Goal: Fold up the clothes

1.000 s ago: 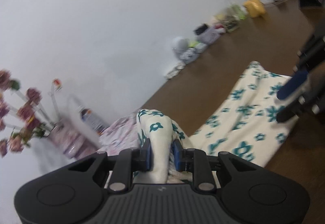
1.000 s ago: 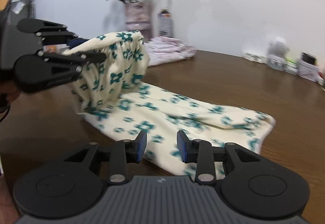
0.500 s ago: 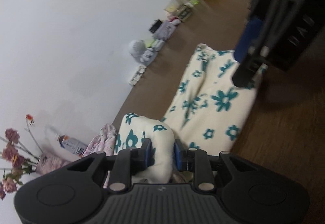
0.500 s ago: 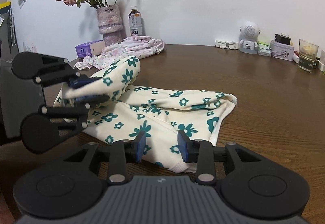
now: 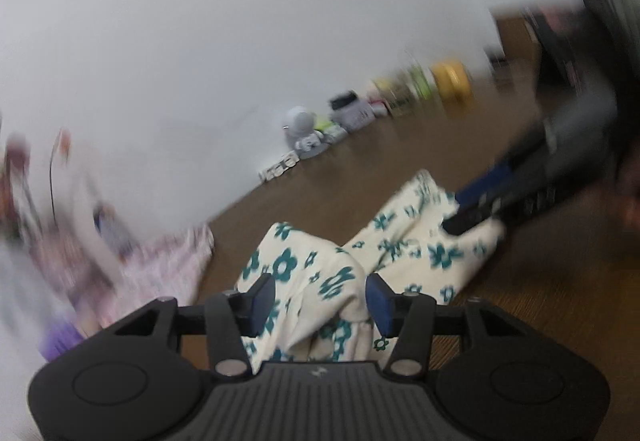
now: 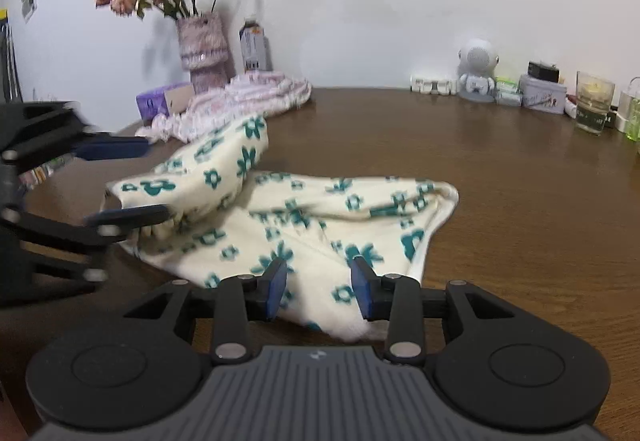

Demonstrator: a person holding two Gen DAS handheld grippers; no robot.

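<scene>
A cream garment with teal flowers [image 6: 320,209] lies on the brown table [image 6: 500,181], its left end folded over onto itself. My left gripper [image 6: 156,179] is at that folded end, jaws opening. The raised fold [image 5: 312,269] sits between its pads, and the upper finger [image 6: 116,149] stands clear of the cloth. My right gripper [image 6: 320,291] is open just over the garment's near edge, cloth showing between and under its pads. In the left wrist view the right gripper [image 5: 454,213] rests at the garment's far corner [image 5: 472,237].
A pink frilly garment [image 6: 260,93] lies at the back left beside a purple tissue box [image 6: 154,101], a vase of dried flowers [image 6: 204,45] and a bottle [image 6: 254,45]. A small white robot figure [image 6: 478,73], a tin and a candle glass [image 6: 594,105] line the wall.
My left gripper's jaws have spread apart and no longer pinch the folded end, which has sunk onto the garment. The left hand swung and pulled back. The right gripper barely moved.
</scene>
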